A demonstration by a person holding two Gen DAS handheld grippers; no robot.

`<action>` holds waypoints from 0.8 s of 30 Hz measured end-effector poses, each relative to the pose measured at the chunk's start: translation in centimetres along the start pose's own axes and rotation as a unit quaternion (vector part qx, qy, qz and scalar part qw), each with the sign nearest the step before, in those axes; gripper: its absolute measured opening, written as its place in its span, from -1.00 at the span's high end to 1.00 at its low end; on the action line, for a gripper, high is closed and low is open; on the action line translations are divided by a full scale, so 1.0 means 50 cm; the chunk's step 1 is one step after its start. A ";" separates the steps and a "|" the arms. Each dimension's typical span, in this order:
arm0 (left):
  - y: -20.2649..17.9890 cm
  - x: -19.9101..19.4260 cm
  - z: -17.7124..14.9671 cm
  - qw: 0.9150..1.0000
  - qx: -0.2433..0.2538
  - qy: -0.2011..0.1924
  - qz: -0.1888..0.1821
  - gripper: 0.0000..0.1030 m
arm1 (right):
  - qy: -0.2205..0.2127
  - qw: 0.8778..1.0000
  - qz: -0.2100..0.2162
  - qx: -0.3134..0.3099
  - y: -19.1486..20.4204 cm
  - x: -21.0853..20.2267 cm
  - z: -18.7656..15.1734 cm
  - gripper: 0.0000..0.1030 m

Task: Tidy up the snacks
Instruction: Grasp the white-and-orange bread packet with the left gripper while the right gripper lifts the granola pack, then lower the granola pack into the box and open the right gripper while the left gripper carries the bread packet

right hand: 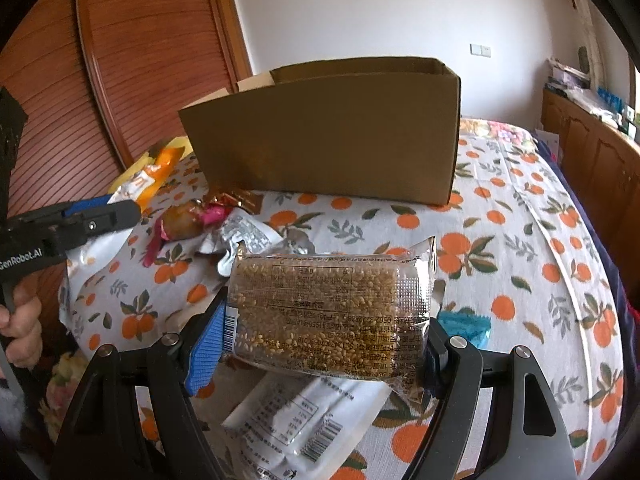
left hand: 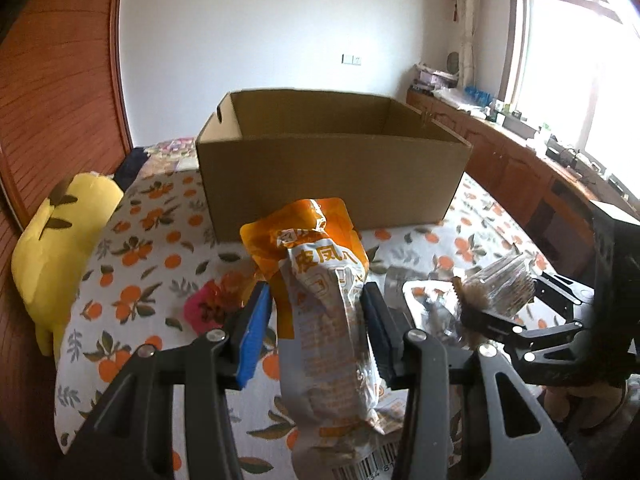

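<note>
My left gripper [left hand: 316, 320] is shut on an orange and white snack pouch [left hand: 320, 300] and holds it upright above the bed, in front of an open cardboard box [left hand: 332, 172]. My right gripper [right hand: 324, 340] is shut on a clear pack of a brown grain bar [right hand: 320, 308], held above the bed before the same box [right hand: 328, 136]. The right gripper with its pack [left hand: 496, 292] shows at the right of the left wrist view. The left gripper [right hand: 100, 216] with the orange pouch [right hand: 152, 176] shows at the left of the right wrist view.
Loose snacks lie on the orange-print bedspread [right hand: 520, 240]: a pink-wrapped one [right hand: 188, 220], silver packets [right hand: 244, 236], a white packet [right hand: 304, 420], a blue wrapper [right hand: 464, 324]. A yellow plush toy [left hand: 60, 248] lies at the bed's left edge. Wooden cabinets [left hand: 520, 168] stand at right.
</note>
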State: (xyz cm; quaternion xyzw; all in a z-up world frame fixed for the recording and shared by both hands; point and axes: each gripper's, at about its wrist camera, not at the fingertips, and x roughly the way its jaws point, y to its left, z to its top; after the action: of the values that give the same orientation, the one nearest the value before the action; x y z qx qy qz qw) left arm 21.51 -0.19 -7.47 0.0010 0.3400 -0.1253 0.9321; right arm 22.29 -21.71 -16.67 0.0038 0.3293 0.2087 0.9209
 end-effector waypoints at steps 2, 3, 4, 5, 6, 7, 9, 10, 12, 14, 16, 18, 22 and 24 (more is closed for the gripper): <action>-0.002 -0.004 0.015 1.000 0.004 -0.009 -0.004 0.13 | -0.002 1.000 0.000 -0.002 0.000 -0.003 0.014 -0.55; -0.002 -0.006 0.024 1.000 0.006 -0.014 -0.006 0.13 | -0.003 1.000 0.001 -0.003 0.001 -0.006 0.021 -0.55; -0.002 -0.009 0.036 1.000 0.009 -0.020 -0.008 0.13 | -0.005 1.000 0.002 -0.004 0.000 -0.008 0.030 -0.55; -0.003 -0.011 0.045 1.000 0.010 -0.025 -0.010 0.13 | -0.008 1.000 0.003 -0.006 0.000 -0.011 0.044 -0.55; -0.002 -0.013 0.055 0.999 0.012 -0.029 -0.012 0.12 | -0.011 1.000 0.004 -0.008 0.001 -0.014 0.055 -0.55; -0.001 -0.014 0.067 0.999 0.015 -0.035 -0.014 0.12 | -0.015 1.000 0.004 -0.010 0.000 -0.018 0.066 -0.55; 0.003 -0.014 0.093 0.999 0.020 -0.045 -0.017 0.12 | -0.027 1.000 0.006 -0.014 0.001 -0.027 0.097 -0.55; 0.005 -0.012 0.111 0.998 0.023 -0.051 -0.019 0.12 | -0.033 0.999 0.007 -0.015 0.001 -0.030 0.116 -0.55; 0.012 -0.007 0.136 0.998 0.028 -0.058 -0.023 0.12 | -0.042 0.999 0.008 -0.020 0.002 -0.032 0.144 -0.55; 0.020 0.000 0.165 0.997 0.030 -0.067 -0.026 0.12 | -0.053 0.998 0.008 -0.029 0.005 -0.033 0.185 -0.55; 0.028 0.009 0.191 0.996 0.033 -0.076 -0.029 0.12 | -0.064 0.997 0.010 -0.036 0.009 -0.031 0.221 -0.55; 0.038 0.022 0.216 0.996 0.033 -0.084 -0.030 0.12 | -0.072 0.996 0.012 -0.043 0.012 -0.027 0.252 -0.55; 0.061 0.067 0.264 0.995 0.032 -0.087 -0.038 0.11 | -0.080 0.995 0.013 -0.060 0.014 0.003 0.311 -0.55; 0.066 0.087 0.280 0.995 0.032 -0.088 -0.038 0.11 | -0.078 0.995 0.016 -0.063 0.008 0.022 0.332 -0.55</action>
State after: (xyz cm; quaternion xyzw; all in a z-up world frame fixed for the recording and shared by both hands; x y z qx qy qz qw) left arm 34.35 0.76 0.25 0.0072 0.2519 -0.1714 0.9524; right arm 32.99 -18.77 -4.26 -0.0324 0.2425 0.2428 0.9387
